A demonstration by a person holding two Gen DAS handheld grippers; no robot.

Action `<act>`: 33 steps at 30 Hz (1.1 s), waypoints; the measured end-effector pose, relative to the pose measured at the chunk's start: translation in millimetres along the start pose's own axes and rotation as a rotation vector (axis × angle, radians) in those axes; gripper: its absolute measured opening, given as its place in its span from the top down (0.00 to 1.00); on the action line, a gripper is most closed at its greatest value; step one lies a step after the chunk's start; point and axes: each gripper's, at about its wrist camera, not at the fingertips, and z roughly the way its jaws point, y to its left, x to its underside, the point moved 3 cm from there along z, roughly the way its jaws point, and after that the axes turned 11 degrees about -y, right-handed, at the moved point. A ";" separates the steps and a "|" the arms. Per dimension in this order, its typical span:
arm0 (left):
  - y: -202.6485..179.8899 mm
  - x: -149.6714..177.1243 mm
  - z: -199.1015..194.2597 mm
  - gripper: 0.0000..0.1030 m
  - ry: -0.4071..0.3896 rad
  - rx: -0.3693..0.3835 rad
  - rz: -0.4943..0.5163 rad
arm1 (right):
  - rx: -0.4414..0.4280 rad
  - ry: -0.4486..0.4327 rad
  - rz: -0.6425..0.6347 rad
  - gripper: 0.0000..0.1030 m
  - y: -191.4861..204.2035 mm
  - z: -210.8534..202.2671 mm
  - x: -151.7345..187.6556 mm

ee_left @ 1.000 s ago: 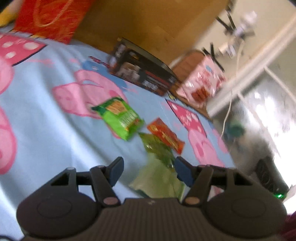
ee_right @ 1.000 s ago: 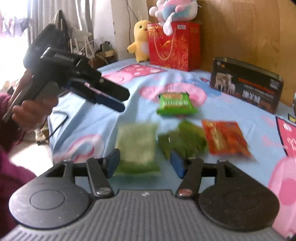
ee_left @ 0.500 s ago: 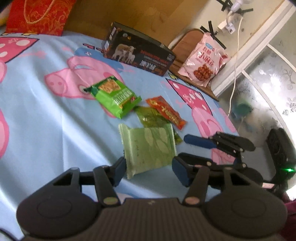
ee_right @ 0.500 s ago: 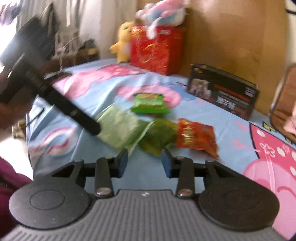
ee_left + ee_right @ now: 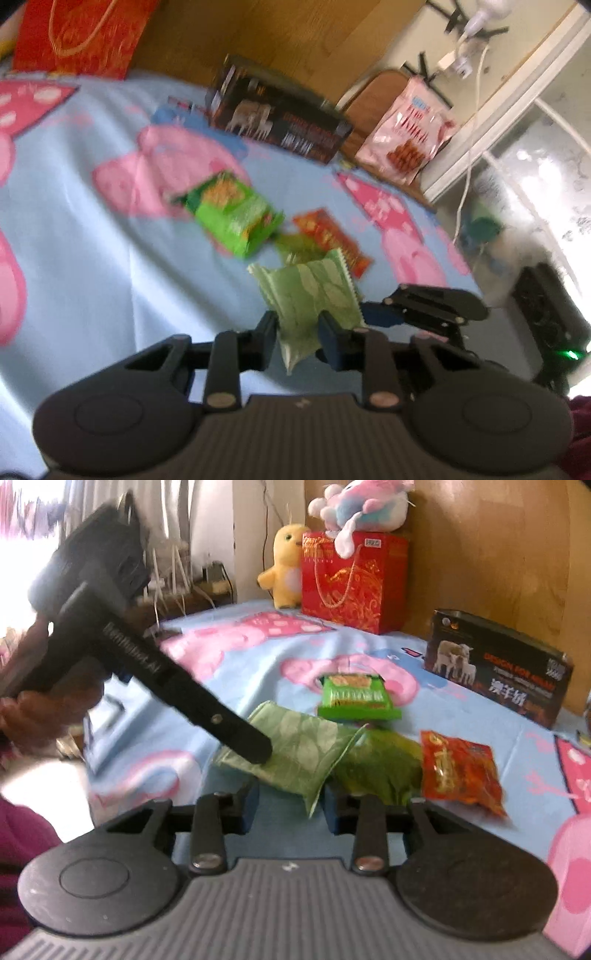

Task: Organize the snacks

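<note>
Gripping the leaf-print pouch, left side

Left gripper (image 5: 297,332) fingers pinch the pale green leaf-print plastic pouch (image 5: 308,295), crinkled, corner lifted off the blue cartoon-pig bedsheet (image 5: 92,266). Right gripper (image 5: 290,799) fingers narrow, holding nothing, the pouch's corner hanging between them. Bright green snack packet (image 5: 354,698), dark green packet (image 5: 380,768) and red foil packet (image 5: 458,771) lie beside it. Only right view shows yellow plush duck (image 5: 282,568); only left shows pink snack bag (image 5: 406,140).

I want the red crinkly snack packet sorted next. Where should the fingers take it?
Grip the red crinkly snack packet by its flat sealed near edge, coming from the free right side; a dark green packet crowds its left, and it lies flat on the bedsheet.
</note>
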 end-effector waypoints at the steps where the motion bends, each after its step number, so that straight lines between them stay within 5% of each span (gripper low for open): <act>1: -1.4 -8.2 -1.1 0.76 -0.017 0.006 0.008 | -0.006 -0.012 0.029 0.67 -4.7 0.1 -4.1; 7: -18.5 -69.5 26.3 0.76 -0.090 0.003 0.089 | 0.067 -0.104 0.120 0.70 -42.8 10.4 -37.5; 17: -36.1 -189.1 144.7 0.71 -0.157 -0.034 0.152 | 0.311 -0.219 0.160 0.69 -158.0 54.5 -107.8; 22: -25.4 -209.0 200.1 0.70 -0.133 -0.112 0.161 | 0.388 -0.175 0.182 0.65 -201.2 91.9 -109.8; 26: -12.4 -210.7 223.5 0.61 -0.108 -0.169 0.149 | 0.429 -0.148 0.197 0.51 -217.8 114.0 -103.0; 29: -11.2 -210.6 210.8 0.52 -0.141 -0.165 0.157 | 0.442 -0.175 0.218 0.47 -223.4 109.5 -105.6; 33: -9.0 -211.2 170.2 0.52 -0.186 -0.141 0.155 | 0.447 -0.218 0.219 0.46 -208.0 81.4 -101.6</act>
